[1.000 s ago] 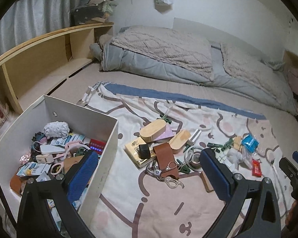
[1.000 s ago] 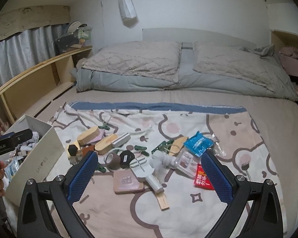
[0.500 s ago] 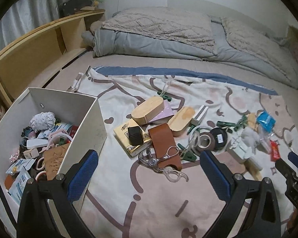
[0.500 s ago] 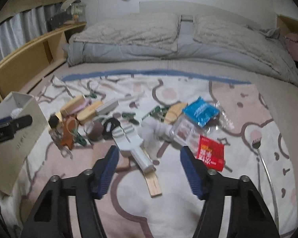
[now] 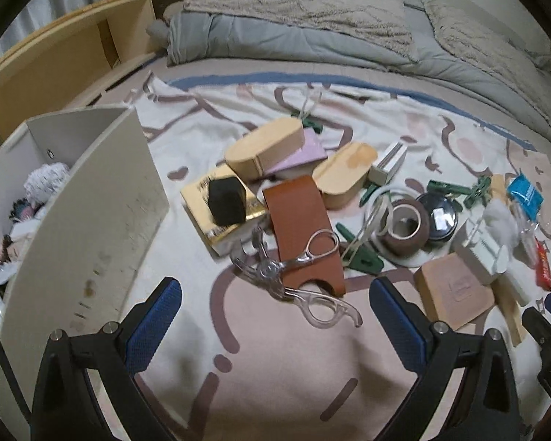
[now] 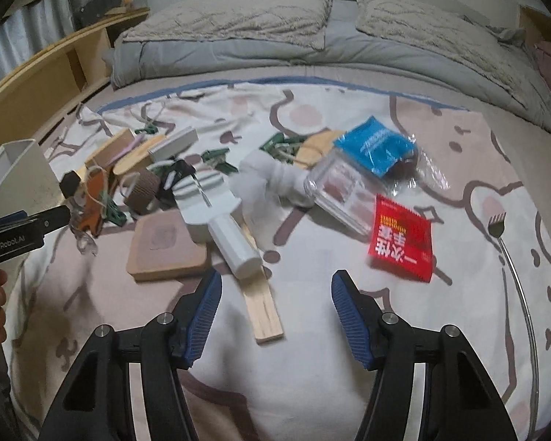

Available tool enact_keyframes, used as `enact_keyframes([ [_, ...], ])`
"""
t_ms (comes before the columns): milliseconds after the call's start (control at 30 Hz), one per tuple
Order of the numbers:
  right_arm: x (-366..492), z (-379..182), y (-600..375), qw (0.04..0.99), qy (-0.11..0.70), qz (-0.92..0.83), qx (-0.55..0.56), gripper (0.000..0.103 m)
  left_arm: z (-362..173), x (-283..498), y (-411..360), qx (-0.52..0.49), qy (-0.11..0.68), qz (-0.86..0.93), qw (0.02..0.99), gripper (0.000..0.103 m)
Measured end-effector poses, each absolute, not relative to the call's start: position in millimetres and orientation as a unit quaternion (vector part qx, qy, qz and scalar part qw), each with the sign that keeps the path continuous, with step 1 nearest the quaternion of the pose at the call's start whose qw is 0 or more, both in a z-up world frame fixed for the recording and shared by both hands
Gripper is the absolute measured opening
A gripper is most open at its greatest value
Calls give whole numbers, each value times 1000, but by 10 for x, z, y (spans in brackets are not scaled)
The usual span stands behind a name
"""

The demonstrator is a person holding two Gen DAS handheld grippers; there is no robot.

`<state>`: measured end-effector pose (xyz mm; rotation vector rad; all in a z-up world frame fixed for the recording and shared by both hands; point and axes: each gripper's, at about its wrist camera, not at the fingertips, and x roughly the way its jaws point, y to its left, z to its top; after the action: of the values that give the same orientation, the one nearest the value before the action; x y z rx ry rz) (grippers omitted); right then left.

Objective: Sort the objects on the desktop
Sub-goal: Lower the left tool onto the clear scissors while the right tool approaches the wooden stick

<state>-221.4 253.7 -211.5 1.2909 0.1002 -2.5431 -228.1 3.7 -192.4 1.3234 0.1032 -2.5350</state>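
Note:
Loose objects lie on a patterned blanket on a bed. My left gripper (image 5: 275,301) is open and empty, just short of a clear-handled scissors (image 5: 305,294) and a brown leather sleeve (image 5: 301,228). A white box (image 5: 92,202) with sorted items stands to its left. My right gripper (image 6: 275,294) is open and empty, its fingers straddling a thin wooden strip (image 6: 262,308) below a white cylinder tool (image 6: 224,224). A pink square pad (image 6: 165,246) lies left of it, a red packet (image 6: 400,242) to the right.
Wooden cases (image 5: 264,147), a gold box with a black cube (image 5: 224,202), a tape roll (image 5: 404,224), green clips (image 5: 363,261), a blue packet (image 6: 374,147) and a clear case (image 6: 341,191) crowd the blanket. A metal back-scratcher (image 6: 510,253) lies at right. Pillows and duvet (image 6: 312,29) lie behind.
Both grippers have moved forward and down toward the objects. The right gripper's fingers have closed in partway and now straddle the wooden strip. The left gripper stays wide open.

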Motion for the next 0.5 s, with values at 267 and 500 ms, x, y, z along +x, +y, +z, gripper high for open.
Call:
enact_keyframes([
  [267,-2177,-2335,2510,142,66,-884,441,63,-2145,-2377,-13,470,53,-869,145,103],
  [500,-2169,-2464,2516,143,67,-884,440,63,-2342,-2470,-91,479,60,-864,146,103],
])
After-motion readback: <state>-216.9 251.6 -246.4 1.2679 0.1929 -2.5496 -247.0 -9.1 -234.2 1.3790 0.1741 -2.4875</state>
